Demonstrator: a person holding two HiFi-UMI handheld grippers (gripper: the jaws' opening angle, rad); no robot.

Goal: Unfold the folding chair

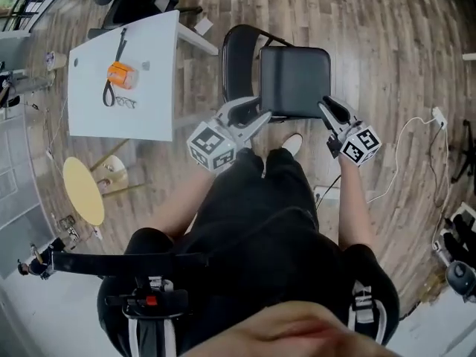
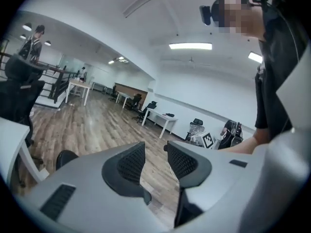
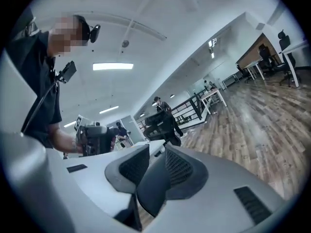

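Wooden floor [image 1: 372, 36]: open office.
Left gripper [image 2: 154, 147]: jaws spread, empty, beside chair seat [image 1: 295, 80].
Right gripper [image 3: 156, 149]: jaws pinching that seat's edge, probably to lever it open.

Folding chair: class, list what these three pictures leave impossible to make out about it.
Chair legs: head view, hidden under the seat and backrest.
Left tongs touching the seat: head view, they cover that corner; their own view shows only floor between them.
Dark slab in the right tongs: right gripper view, too close to tell which chair part.
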